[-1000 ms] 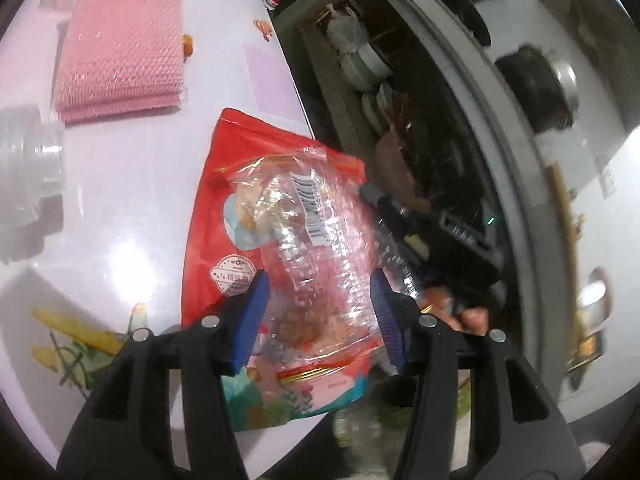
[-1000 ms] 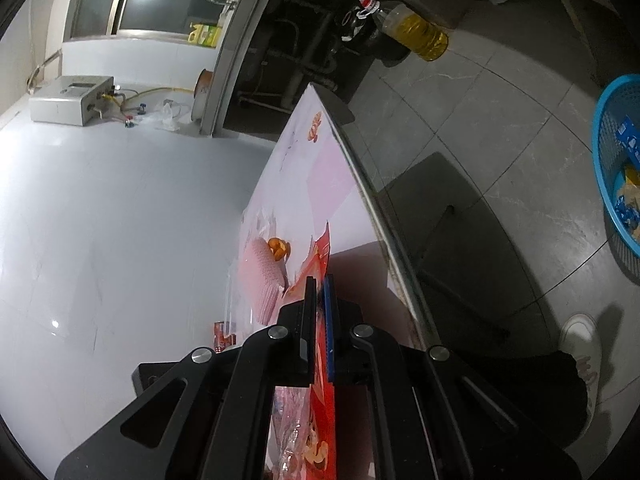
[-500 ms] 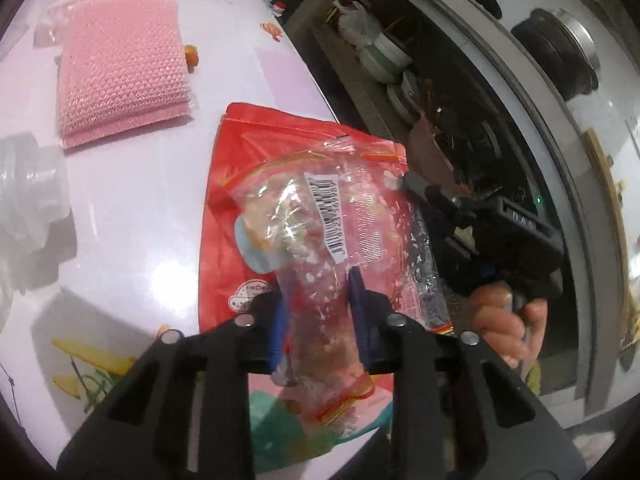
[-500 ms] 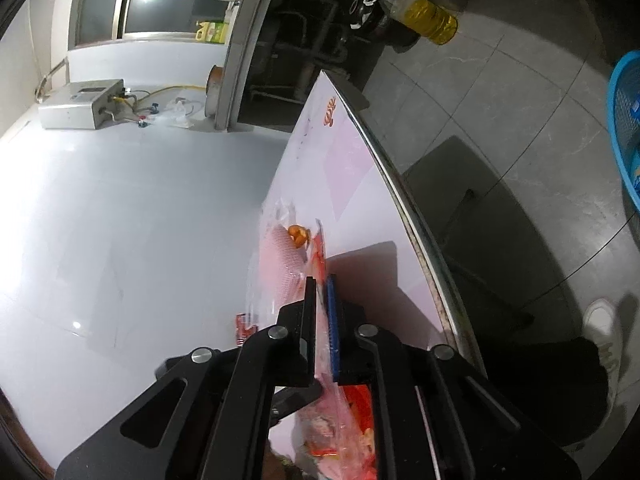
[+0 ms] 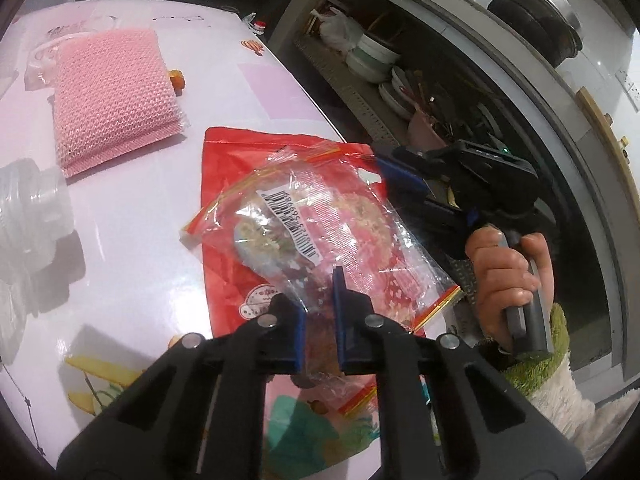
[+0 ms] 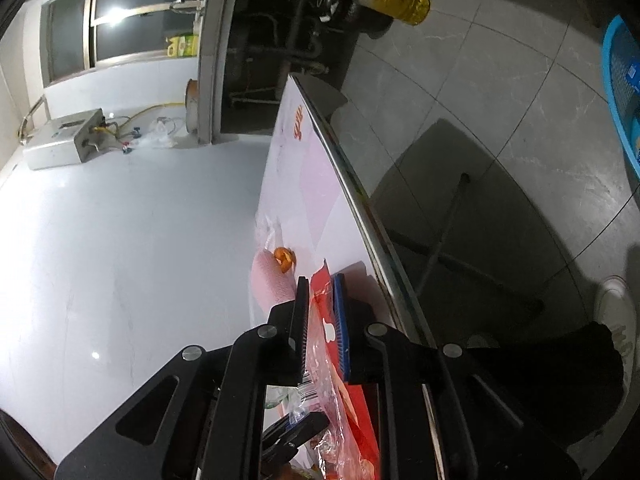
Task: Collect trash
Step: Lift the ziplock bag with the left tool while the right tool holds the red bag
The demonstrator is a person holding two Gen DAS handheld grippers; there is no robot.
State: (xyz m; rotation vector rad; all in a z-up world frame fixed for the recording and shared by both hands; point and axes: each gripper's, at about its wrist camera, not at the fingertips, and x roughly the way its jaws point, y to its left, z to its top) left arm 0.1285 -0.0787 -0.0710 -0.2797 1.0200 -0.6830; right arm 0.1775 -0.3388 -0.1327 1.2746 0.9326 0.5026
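— What has your left gripper [image 5: 320,312] got?

— Its jaws have just been closing, and pinch the near end of the clear zip bag [image 5: 320,236], which lies lengthwise away from me on the red pouch [image 5: 224,184], on the table [image 5: 132,216].

— The right gripper [image 6: 322,320]?

— Just been opening; narrow gap, pouch edge between, grip unclear. Bag holds crumbs.
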